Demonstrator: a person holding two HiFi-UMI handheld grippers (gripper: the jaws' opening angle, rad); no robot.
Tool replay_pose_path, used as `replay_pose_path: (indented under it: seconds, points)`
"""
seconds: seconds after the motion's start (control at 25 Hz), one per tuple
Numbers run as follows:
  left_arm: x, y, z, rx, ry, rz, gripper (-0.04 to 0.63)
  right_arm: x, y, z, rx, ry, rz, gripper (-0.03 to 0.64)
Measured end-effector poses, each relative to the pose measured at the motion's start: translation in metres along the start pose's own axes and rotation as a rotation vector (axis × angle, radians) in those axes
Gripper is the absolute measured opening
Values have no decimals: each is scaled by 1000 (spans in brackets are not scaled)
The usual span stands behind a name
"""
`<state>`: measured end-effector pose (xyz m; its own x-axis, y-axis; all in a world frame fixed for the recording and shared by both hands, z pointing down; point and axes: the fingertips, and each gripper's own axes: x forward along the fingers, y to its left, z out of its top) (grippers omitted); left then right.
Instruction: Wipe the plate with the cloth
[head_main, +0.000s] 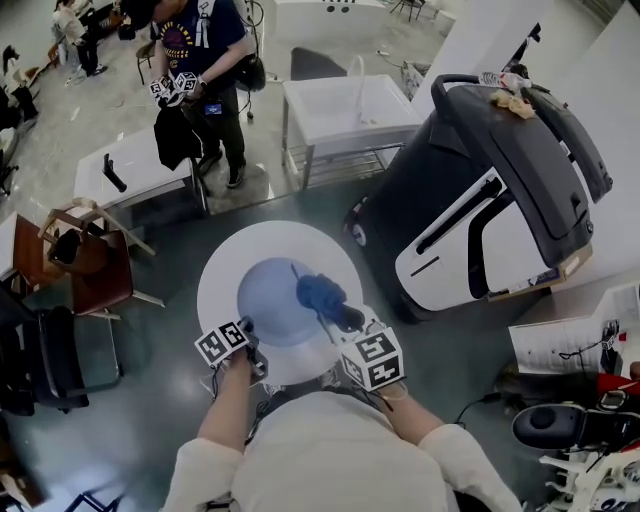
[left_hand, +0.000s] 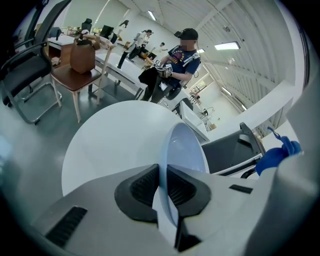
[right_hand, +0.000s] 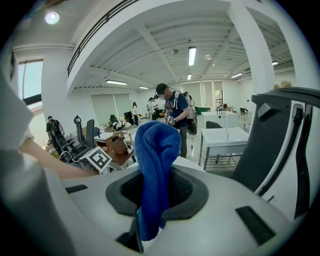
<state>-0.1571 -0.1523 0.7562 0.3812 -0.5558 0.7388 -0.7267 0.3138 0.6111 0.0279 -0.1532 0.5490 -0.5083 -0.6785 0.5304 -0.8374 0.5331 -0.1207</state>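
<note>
A pale blue plate (head_main: 268, 298) is held over the round white table (head_main: 222, 272). My left gripper (head_main: 247, 335) is shut on its near rim; in the left gripper view the plate (left_hand: 186, 147) stands on edge between the black pads (left_hand: 145, 189). My right gripper (head_main: 345, 318) is shut on a blue cloth (head_main: 320, 292), which rests against the plate's right side. In the right gripper view the cloth (right_hand: 154, 165) rises out of the jaws, and the left gripper's marker cube (right_hand: 100, 159) shows at the left. The cloth's tip (left_hand: 280, 152) shows at the right of the left gripper view.
A big black and white machine (head_main: 480, 200) stands close to the table's right. A wooden chair with a brown bag (head_main: 80, 255) is at the left. A white sink table (head_main: 345, 115) and a person (head_main: 205, 60) holding other grippers stand beyond.
</note>
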Motion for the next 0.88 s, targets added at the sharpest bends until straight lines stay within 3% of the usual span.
replay_pose_path:
  seconds: [0.44, 0.88]
  points:
    - [16, 13, -4, -30, 24, 35, 43, -1, -4, -4, 14, 11, -14, 89]
    - [39, 31, -12, -52, 71, 118, 43, -7, -12, -17, 22, 47, -33, 89]
